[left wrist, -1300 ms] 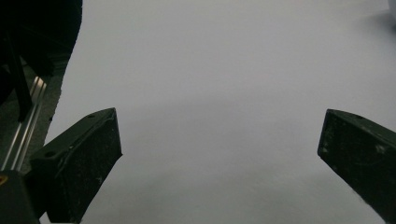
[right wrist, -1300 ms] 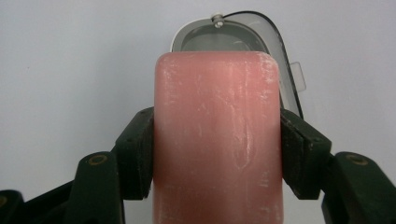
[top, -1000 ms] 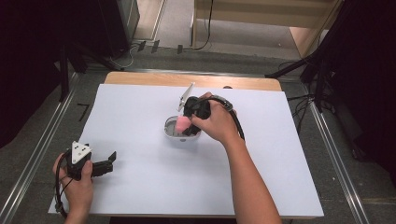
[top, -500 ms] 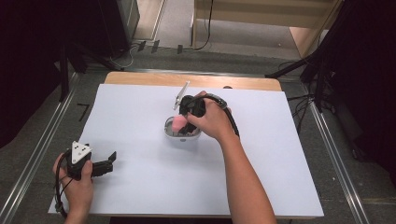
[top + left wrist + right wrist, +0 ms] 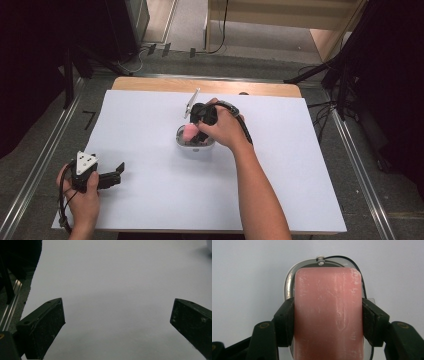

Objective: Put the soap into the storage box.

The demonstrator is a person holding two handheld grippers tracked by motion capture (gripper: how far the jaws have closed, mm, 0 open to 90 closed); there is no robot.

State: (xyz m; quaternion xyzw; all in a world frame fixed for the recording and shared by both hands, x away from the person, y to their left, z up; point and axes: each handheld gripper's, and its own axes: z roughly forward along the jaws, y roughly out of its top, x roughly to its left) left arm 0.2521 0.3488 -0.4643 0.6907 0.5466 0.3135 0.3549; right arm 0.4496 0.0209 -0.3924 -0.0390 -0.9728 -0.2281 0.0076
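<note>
You've got the pink soap bar (image 5: 328, 315) clamped in your right gripper (image 5: 328, 320) over the soap dish (image 5: 195, 146) at bench-centre, left gripper (image 5: 116, 172) released at eight o'clock — next, lower it squarely and let go.

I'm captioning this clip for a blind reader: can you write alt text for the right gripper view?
The right gripper clamps a pink soap bar between its two black jaws, directly over a metal soap dish on a white table.
</note>
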